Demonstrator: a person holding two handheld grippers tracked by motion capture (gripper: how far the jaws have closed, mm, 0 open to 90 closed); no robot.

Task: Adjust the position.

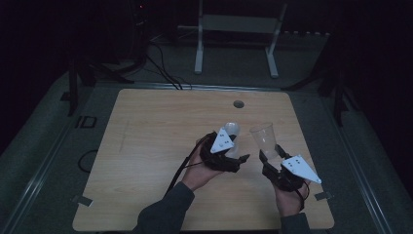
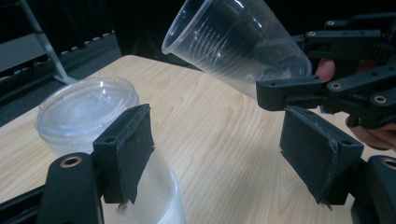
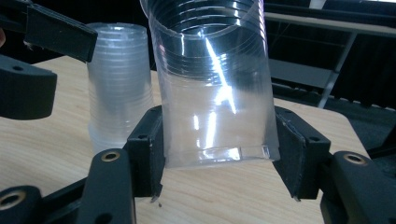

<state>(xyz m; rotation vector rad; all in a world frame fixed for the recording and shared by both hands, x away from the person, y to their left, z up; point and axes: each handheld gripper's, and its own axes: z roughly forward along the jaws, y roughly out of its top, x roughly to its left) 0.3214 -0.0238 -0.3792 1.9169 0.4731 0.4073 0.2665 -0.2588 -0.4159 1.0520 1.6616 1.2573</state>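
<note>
A stack of clear plastic cups (image 1: 233, 130) stands upside down on the wooden table (image 1: 146, 146). My left gripper (image 1: 237, 155) is open right beside the stack. In the left gripper view the stack (image 2: 86, 109) sits just behind the left pad (image 2: 133, 149) of that gripper (image 2: 219, 119), with nothing between the jaws. My right gripper (image 1: 271, 152) is shut on a single clear cup (image 1: 264, 138), lifted off the table, mouth up and tilted. In the right gripper view the cup (image 3: 215, 88) is pinched near its base by my right gripper (image 3: 219, 128), and the stack (image 3: 119, 88) stands behind on the left.
A small round hole (image 1: 238, 104) marks the table's far middle. Beyond the table a white metal frame (image 1: 238, 24) stands on the floor, with black cables (image 1: 163, 68) to its left. The room around is dark.
</note>
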